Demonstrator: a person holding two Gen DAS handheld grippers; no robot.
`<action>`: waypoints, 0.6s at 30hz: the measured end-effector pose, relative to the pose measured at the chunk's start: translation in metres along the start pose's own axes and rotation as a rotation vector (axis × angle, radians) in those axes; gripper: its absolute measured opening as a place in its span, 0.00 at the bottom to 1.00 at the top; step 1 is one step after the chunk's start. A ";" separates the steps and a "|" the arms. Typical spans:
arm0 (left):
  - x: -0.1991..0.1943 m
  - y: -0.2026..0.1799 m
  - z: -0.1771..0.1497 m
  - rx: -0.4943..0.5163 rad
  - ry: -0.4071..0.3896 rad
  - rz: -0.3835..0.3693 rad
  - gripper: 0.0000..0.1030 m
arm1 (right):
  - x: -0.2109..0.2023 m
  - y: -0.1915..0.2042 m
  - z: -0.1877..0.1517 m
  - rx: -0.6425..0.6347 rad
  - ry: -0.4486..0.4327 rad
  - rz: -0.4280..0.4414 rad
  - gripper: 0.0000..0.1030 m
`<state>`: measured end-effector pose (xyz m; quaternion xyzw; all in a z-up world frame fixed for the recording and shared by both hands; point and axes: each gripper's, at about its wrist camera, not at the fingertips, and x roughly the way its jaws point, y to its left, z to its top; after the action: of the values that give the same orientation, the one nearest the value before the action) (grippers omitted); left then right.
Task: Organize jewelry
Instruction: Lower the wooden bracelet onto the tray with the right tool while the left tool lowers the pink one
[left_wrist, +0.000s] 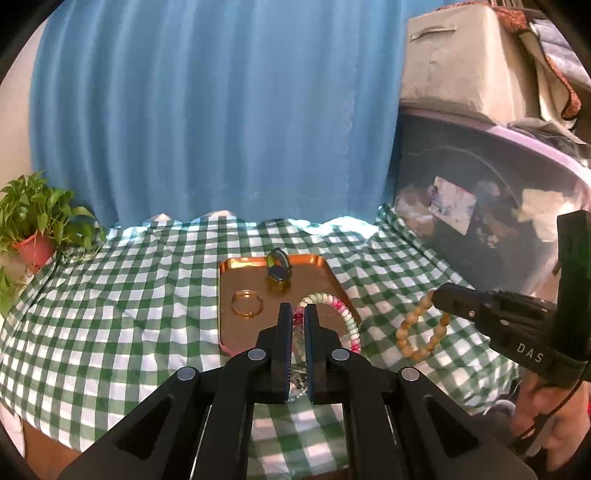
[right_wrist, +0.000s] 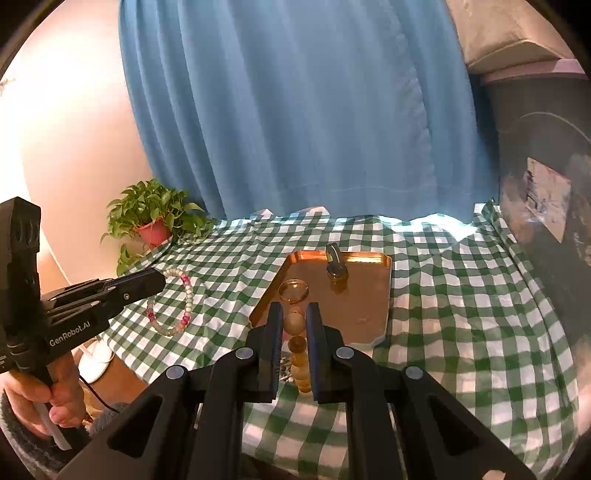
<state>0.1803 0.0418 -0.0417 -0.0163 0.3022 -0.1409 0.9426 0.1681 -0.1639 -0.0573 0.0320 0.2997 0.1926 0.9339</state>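
We see a blue curtain (left_wrist: 207, 110) filling the back, w/ a green-checked tablecloth (left_wrist: 122, 295) spread in front of it and a dark storage bin (left_wrist: 480, 192) at the right. A potted plant (left_wrist: 35, 229) sits at the far left edge of the cloth.

Mid-cloth lies a copper tray (left_wrist: 251, 273), rectangular, long axis running away from us. On it: a gold ring (left_wrist: 246, 303) lying flat near the left side, and a small dark ring (left_wrist: 279, 267) standing upright toward the far end.

Our left gripper (left_wrist: 298, 312) is clenched on a pink-and-white bead bracelet (left_wrist: 343, 314); the loop hangs to the right of the jaws, over the tray's near right corner, bead string running lengthwise between the pads. In the right wrist view that loop dangles clear above the cloth, left of the tray.

Our right gripper (right_wrist: 292, 310) is clamped on a wooden bead bracelet (right_wrist: 297, 325), beads stacked lengthwise between its fingers. From the left cam the loop hangs below the jaws, over cloth just right of the tray.
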 end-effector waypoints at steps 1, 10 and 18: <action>0.006 0.003 0.000 -0.003 0.005 -0.004 0.06 | 0.007 -0.001 0.002 -0.006 0.004 -0.007 0.11; 0.080 0.019 0.011 -0.029 0.047 -0.031 0.06 | 0.074 -0.024 0.009 0.013 0.038 -0.008 0.11; 0.167 0.034 0.008 -0.084 0.106 -0.025 0.06 | 0.148 -0.050 0.020 0.047 0.073 -0.007 0.11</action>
<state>0.3237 0.0282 -0.1338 -0.0521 0.3570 -0.1403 0.9221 0.3069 -0.1527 -0.1304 0.0457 0.3379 0.1831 0.9221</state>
